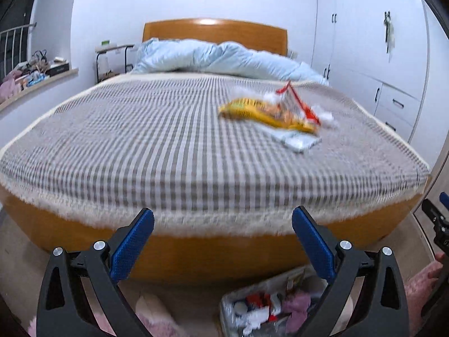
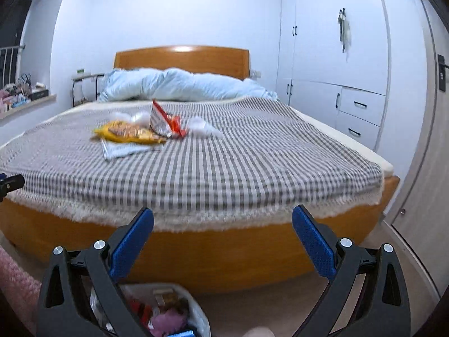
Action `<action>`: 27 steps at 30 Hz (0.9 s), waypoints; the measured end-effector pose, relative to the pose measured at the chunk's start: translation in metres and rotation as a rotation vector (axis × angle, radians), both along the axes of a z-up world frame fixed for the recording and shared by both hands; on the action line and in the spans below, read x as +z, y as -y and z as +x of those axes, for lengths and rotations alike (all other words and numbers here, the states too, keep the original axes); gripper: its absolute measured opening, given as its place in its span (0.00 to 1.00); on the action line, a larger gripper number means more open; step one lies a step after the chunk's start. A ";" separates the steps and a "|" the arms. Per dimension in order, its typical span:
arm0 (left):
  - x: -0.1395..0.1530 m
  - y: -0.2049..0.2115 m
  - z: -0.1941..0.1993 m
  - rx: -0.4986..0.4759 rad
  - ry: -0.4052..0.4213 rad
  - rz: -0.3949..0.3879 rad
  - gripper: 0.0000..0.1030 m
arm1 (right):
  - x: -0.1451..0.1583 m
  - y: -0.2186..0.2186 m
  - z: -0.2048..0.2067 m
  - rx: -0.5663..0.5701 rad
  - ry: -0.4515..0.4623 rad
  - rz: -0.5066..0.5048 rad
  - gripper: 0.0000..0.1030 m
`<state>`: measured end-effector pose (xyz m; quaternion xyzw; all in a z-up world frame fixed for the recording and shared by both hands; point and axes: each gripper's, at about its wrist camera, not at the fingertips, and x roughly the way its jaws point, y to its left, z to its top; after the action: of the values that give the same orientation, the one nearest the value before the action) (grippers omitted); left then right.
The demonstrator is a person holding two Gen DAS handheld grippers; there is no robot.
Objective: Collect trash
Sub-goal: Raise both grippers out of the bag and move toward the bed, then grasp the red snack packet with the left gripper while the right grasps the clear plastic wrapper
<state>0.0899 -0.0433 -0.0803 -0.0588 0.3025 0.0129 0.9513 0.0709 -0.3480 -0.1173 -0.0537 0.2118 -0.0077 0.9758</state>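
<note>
A pile of trash lies on the checked bed cover: a yellow snack bag [image 1: 269, 113] [image 2: 130, 134], a red and silver wrapper [image 1: 297, 104] [image 2: 165, 122], a pale blue flat packet [image 1: 299, 140] [image 2: 123, 148] and white tissue wads [image 1: 325, 115] [image 2: 203, 126]. A white trash bin [image 1: 269, 306] [image 2: 174, 309] holding rubbish stands on the floor at the foot of the bed. My left gripper [image 1: 223, 241] is open and empty, in front of the bed's foot. My right gripper [image 2: 223, 241] is open and empty, also short of the bed.
The bed [image 1: 168, 146] has a wooden frame and headboard [image 2: 182, 59] with a light blue duvet [image 1: 219, 56] bunched at the head. White wardrobes [image 2: 336, 70] stand on the right. A cluttered shelf [image 1: 33, 75] runs along the left wall. A pink rug [image 2: 14, 286] lies on the floor.
</note>
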 end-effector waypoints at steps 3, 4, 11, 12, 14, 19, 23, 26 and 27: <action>0.011 0.005 0.015 -0.014 0.035 0.002 0.93 | 0.000 0.004 0.017 0.000 0.015 0.025 0.92; 0.014 0.008 0.021 -0.019 0.045 0.002 0.93 | 0.001 0.004 0.024 0.008 0.013 0.041 0.92; 0.021 0.026 0.063 -0.066 0.052 -0.022 0.93 | 0.017 -0.006 0.064 0.076 0.070 0.056 0.92; 0.021 0.029 0.072 -0.070 0.047 -0.026 0.93 | 0.018 -0.007 0.070 0.089 0.069 0.062 0.92; 0.023 0.032 0.085 -0.073 0.051 -0.038 0.93 | 0.021 -0.010 0.085 0.118 0.056 0.068 0.92; 0.030 0.035 0.114 -0.066 0.064 -0.045 0.93 | 0.029 -0.018 0.118 0.142 0.058 0.060 0.92; 0.038 0.038 0.144 -0.056 0.078 -0.040 0.93 | 0.034 -0.023 0.144 0.110 0.060 0.069 0.92; 0.042 0.038 0.160 -0.047 0.087 -0.040 0.93 | 0.037 -0.026 0.165 0.061 0.050 0.072 0.92; 0.044 0.037 0.168 -0.043 0.091 -0.048 0.93 | 0.039 -0.027 0.174 0.039 0.048 0.070 0.92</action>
<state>0.2577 -0.0801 -0.0367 -0.0756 0.2603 -0.0174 0.9624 0.2452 -0.3209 -0.0785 -0.0233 0.1874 0.0175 0.9819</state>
